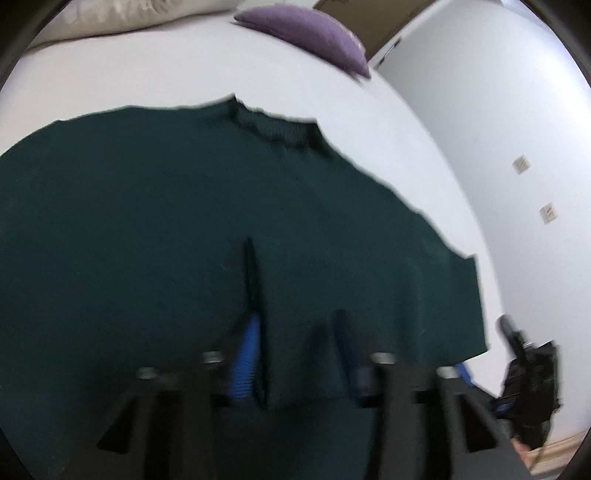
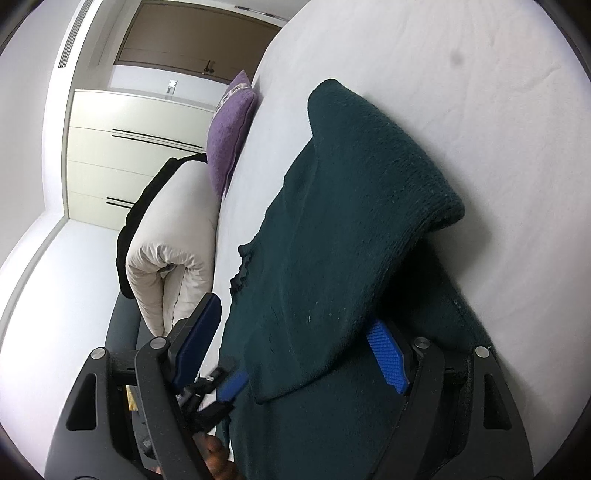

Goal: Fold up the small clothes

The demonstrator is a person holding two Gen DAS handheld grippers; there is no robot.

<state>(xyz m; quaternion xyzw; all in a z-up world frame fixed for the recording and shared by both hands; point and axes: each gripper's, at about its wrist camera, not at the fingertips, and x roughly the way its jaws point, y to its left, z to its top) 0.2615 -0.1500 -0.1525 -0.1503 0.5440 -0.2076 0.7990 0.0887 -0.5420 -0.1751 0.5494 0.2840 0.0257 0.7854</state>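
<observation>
A dark green knit sweater (image 1: pixel 184 206) lies spread on the white bed (image 1: pixel 110 74), its ribbed collar (image 1: pixel 277 129) at the far side. My left gripper (image 1: pixel 295 339) is over its near edge, jaws apart, with a flap of the knit between the blue pads (image 1: pixel 247 350). In the right wrist view the sweater (image 2: pixel 351 229) has a part folded over itself. My right gripper (image 2: pixel 295 339) is open wide, with the folded cloth lying between its blue pads (image 2: pixel 388 354). The other gripper (image 2: pixel 225 387) shows at the lower left of that view.
A purple cushion (image 1: pixel 310 33) and a cream pillow (image 1: pixel 122 14) lie at the head of the bed. The folded cream duvet (image 2: pixel 173 251) sits beside the purple cushion (image 2: pixel 229 133). A white wall (image 1: pixel 517 110) and cream wardrobe (image 2: pixel 122 147) stand beyond the bed edge.
</observation>
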